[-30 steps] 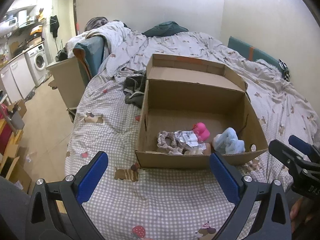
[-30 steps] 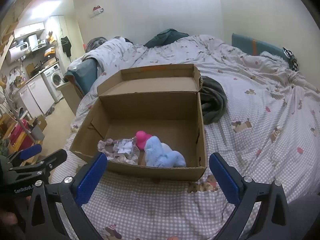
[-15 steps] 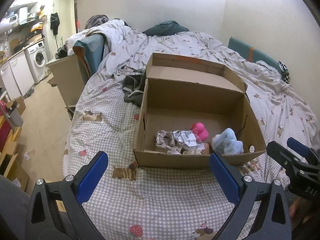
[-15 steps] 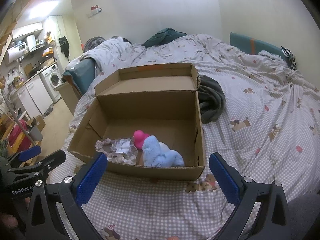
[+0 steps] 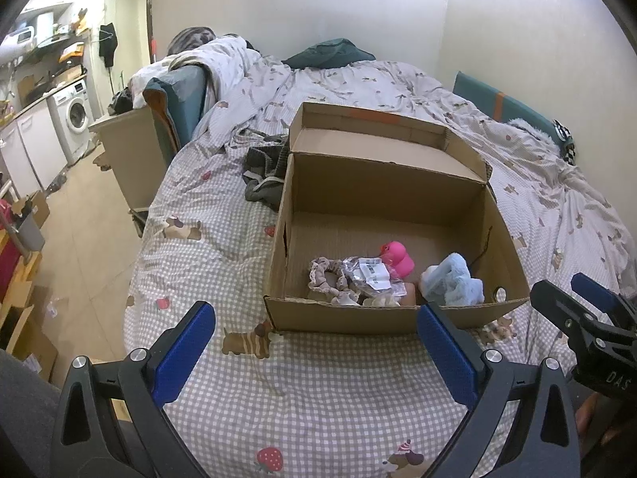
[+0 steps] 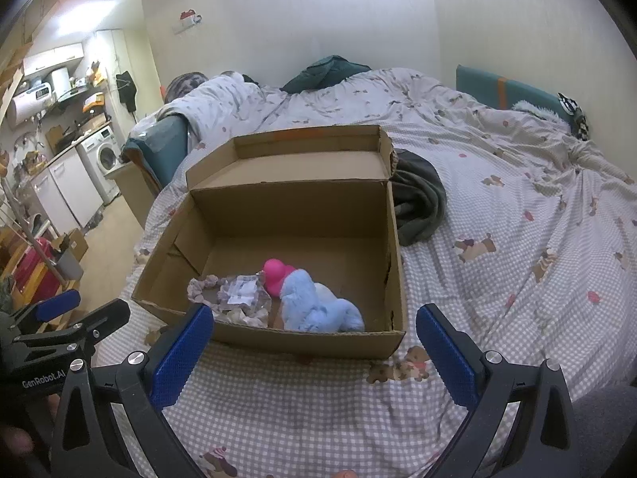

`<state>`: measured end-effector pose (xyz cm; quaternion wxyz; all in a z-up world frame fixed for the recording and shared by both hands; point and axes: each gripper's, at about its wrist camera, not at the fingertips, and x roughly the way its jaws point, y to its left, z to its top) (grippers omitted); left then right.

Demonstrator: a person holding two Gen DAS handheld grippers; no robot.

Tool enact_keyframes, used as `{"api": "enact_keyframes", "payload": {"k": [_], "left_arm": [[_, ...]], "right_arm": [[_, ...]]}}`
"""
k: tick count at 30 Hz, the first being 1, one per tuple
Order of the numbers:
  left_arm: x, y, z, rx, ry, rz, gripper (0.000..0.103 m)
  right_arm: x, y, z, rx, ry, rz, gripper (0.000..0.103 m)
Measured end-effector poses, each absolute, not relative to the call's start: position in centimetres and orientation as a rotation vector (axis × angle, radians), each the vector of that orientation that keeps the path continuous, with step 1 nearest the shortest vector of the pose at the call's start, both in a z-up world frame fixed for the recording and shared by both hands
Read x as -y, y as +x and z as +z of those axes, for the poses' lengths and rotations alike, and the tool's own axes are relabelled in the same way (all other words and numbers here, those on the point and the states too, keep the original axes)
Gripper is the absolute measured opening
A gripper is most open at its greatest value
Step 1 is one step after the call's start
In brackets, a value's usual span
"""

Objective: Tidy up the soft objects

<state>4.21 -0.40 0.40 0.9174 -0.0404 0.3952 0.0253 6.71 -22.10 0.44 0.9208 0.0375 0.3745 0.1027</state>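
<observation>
Open cardboard box (image 5: 382,320) on the bed (image 5: 318,390), holding a pink toy (image 5: 396,257) and blue plush (image 6: 318,302); left gripper (image 5: 314,342) and right gripper (image 6: 314,342) empty, fingers spread.

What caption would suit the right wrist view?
Open right gripper faces a cardboard box on a bed, holding a blue plush and pink toy.

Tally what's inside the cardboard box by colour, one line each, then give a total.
Pink: 1, the pink toy
Light blue: 1, the fluffy blue plush
Beige: 1, the frilly scrunchie
Clear: 1, the plastic packet with a white label
Total: 4 told apart in the cardboard box; more bits lie half-hidden behind its front wall, uncounted.
</observation>
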Motion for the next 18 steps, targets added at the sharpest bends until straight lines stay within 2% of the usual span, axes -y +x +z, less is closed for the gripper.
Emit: {"api": "enact_keyframes", "payload": {"k": [18], "left_arm": [[0.69,4.44,-0.16,-0.820,-0.061,0.047,0.101]], "right_arm": [[22.19,6.65,0.49,-0.767,0.082,0.211,0.103]]}}
